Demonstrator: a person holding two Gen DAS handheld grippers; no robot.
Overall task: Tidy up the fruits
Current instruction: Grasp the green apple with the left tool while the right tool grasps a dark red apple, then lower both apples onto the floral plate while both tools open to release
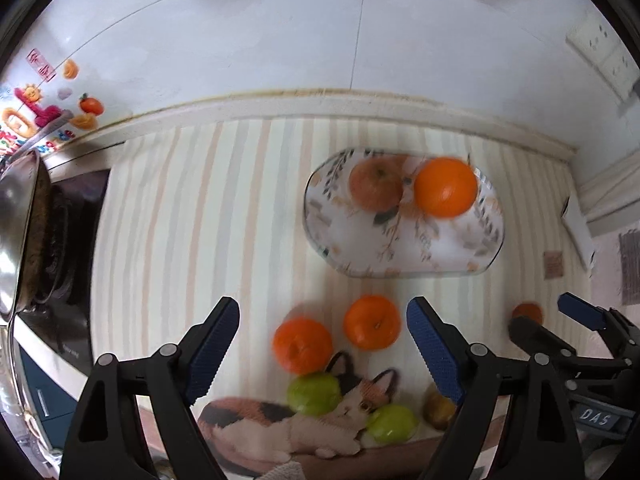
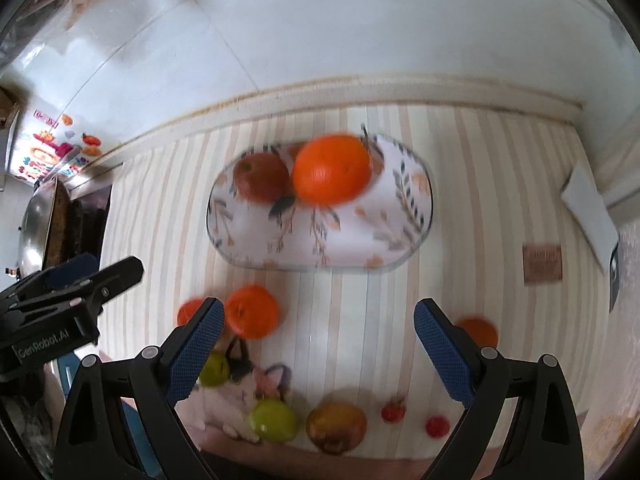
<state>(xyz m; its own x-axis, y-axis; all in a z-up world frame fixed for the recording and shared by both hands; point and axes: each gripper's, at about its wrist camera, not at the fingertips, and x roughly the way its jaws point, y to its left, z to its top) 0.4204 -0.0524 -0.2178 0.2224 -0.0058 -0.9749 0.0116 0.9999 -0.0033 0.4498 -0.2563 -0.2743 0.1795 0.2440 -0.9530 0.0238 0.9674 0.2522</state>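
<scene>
We look down on a striped tablecloth (image 1: pixel 192 216) running to a white tiled wall.

Left gripper (image 1: pixel 323 322): jaws spread wide, nothing between the blue pads, hanging above the loose fruit. Right gripper (image 2: pixel 319 322): also released, jaws wide, empty. Each shows at the edge of the other's view, so the 2 sit side by side.

Oval floral tray (image 1: pixel 404 256) lies toward the wall. On it, at its far end: 1 reddish apple (image 1: pixel 374 186) and 1 large orange (image 1: pixel 445 187), touching or nearly so; blur keeps us from saying which. The rest of the tray is bare.

Loose fruit on the cloth, near side of the tray:
- 2 mandarins (image 1: pixel 372 322) close together, just beside the tray's near edge.
- 1 more small orange fruit (image 2: pixel 478 330) off to the right, partly behind the right gripper's finger.
- 2 green fruits (image 1: pixel 314 394) on the cat picture (image 1: pixel 304 428) printed on the cloth.
- 1 yellow-brown fruit (image 2: pixel 336 426) right of the greens.
- 2 small red fruits (image 2: pixel 394 412), too small to identify, further right.

At far left: a steel wok (image 1: pixel 20 220) on a dark hob, colourful stickers (image 1: pixel 48 108) on the wall behind. A small brown card (image 2: pixel 542 262) lies right of the tray. Both views are motion-blurred.
</scene>
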